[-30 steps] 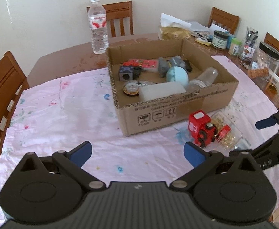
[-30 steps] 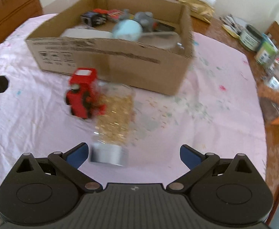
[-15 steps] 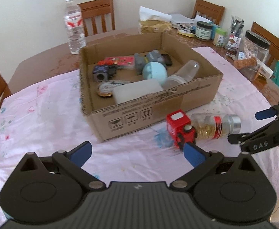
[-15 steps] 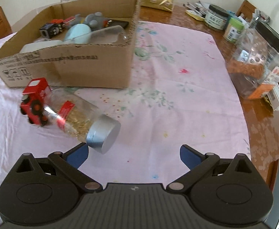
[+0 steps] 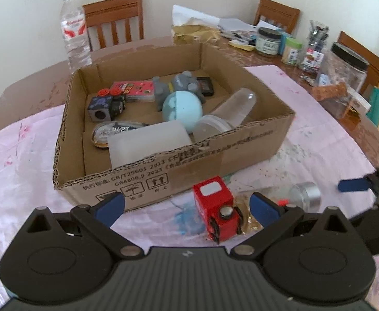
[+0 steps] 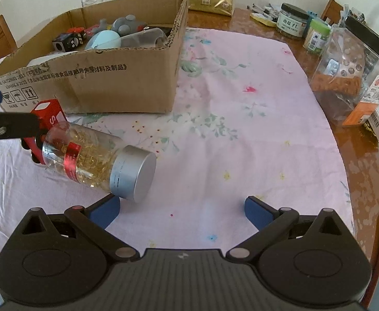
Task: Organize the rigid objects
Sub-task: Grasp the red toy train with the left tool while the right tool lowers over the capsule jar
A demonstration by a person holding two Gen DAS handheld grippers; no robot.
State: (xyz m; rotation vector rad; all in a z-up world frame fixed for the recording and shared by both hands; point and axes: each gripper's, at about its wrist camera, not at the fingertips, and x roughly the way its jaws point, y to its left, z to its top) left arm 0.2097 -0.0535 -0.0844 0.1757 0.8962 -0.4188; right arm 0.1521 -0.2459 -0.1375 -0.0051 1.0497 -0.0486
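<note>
Two loose things lie low in frame: a stiff, light toy truck (image 5: pixel 219 216) between the spread left gripper (image 5: pixel 187 206), and a slippery, breakable jar (image 6: pixel 96 163); the right gripper (image 6: pixel 181 211), also spread, should take its body.

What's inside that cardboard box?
The cardboard box holds a pale blue ball, grey toy, dark cube, pink card pack, frosted tub and clear bottle. Anything beneath them is covered.

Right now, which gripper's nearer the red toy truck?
Left. The left gripper is open around the red toy truck; the right gripper sits farther off, beyond the jar.
</note>
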